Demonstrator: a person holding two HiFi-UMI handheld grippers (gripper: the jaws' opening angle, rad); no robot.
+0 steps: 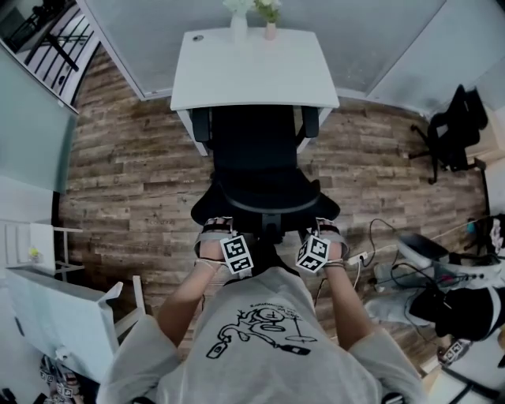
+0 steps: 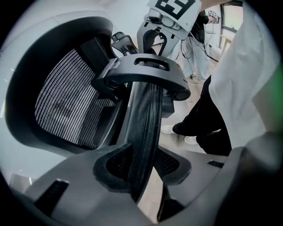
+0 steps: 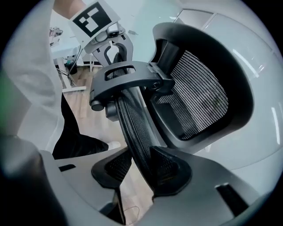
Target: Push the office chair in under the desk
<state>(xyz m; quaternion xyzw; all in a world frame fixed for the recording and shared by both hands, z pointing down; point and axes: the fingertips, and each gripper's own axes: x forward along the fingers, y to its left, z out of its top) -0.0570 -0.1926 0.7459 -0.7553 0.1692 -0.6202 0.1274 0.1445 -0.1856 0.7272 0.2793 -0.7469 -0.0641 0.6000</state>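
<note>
From above, the black chair [image 1: 260,158] stands at the near side of the white bench [image 1: 252,71], with its seat partly under it. The left gripper [image 1: 215,237] and the right gripper [image 1: 327,235] hold its near top edge.

In the left gripper view, the fingers [image 2: 108,167] squeeze the chair's thin mesh edge.

In the right gripper view, the fingers [image 3: 177,170] squeeze that mesh too.

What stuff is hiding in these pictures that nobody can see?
Chair wheels: head view, none can be made out under the seat and backrest.
Flowers on the desk: head view, tops cut off by the top edge.
Seat front: head view, the desk top covers it.
Jaws of left gripper and right gripper: head view, marker cubes cover them.
</note>
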